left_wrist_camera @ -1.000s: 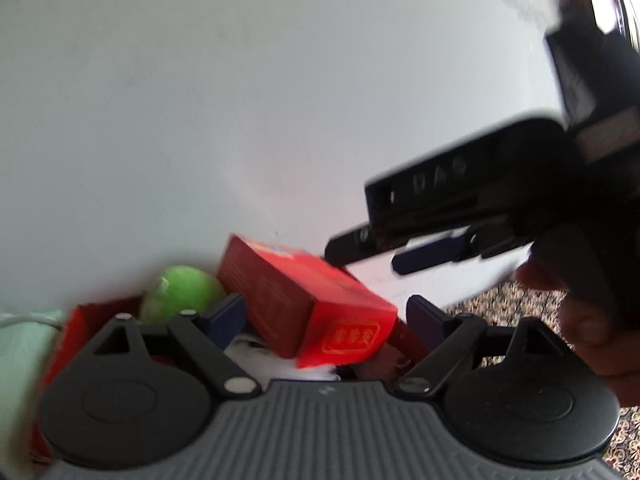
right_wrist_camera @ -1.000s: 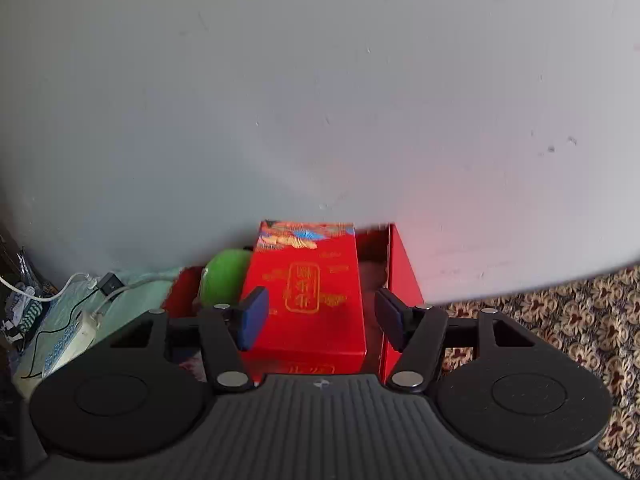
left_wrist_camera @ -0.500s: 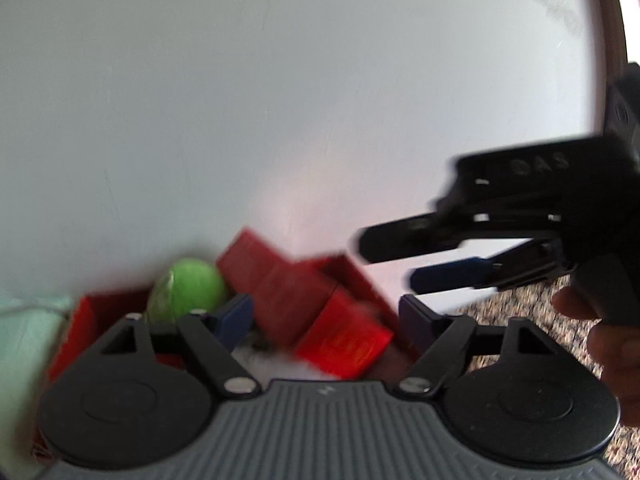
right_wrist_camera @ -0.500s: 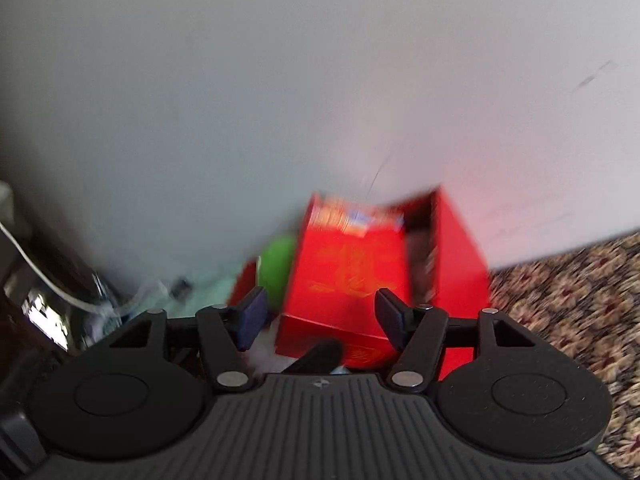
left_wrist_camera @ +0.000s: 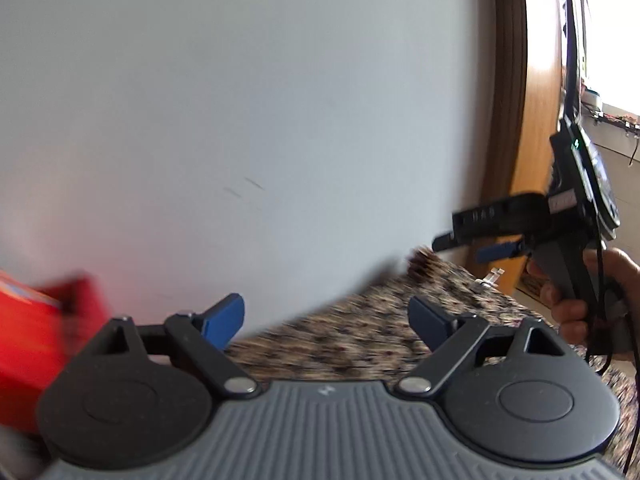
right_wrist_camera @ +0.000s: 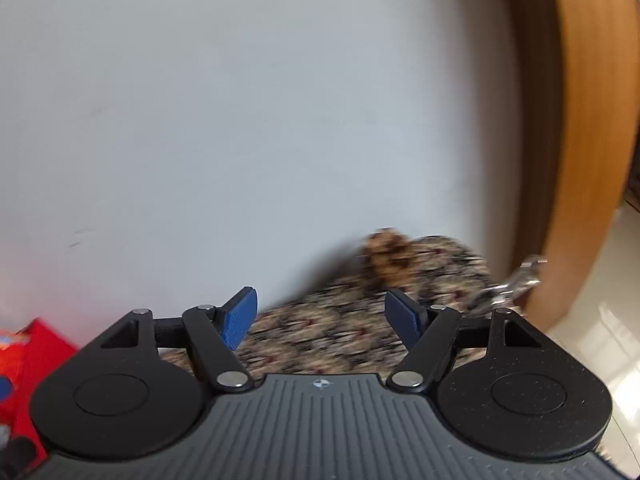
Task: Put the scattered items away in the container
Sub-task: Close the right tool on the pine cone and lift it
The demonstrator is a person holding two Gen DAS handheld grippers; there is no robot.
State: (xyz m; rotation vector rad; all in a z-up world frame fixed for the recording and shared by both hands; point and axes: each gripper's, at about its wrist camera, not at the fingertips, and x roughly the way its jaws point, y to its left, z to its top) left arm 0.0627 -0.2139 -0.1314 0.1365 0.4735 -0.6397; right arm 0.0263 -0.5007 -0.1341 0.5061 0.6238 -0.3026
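My left gripper is open, its blue pads wide apart over patterned cloth with nothing between them. The red container is a blur at the far left edge. A hand holds my right gripper at the right, above the cloth. In the right wrist view the right gripper is empty and its jaws are opening. The red container sits at the lower left. A small brown patterned item lies ahead by the wall, and a metal clip lies to its right.
A pale wall rises just behind the cloth. A wooden door frame stands at the right, with light floor beyond the cloth's edge. The same frame shows in the left wrist view.
Both grippers swung right, away from the red container with the green ball and red packet, which left the middle of both views. The right jaws widened and the packet stayed behind in the container.
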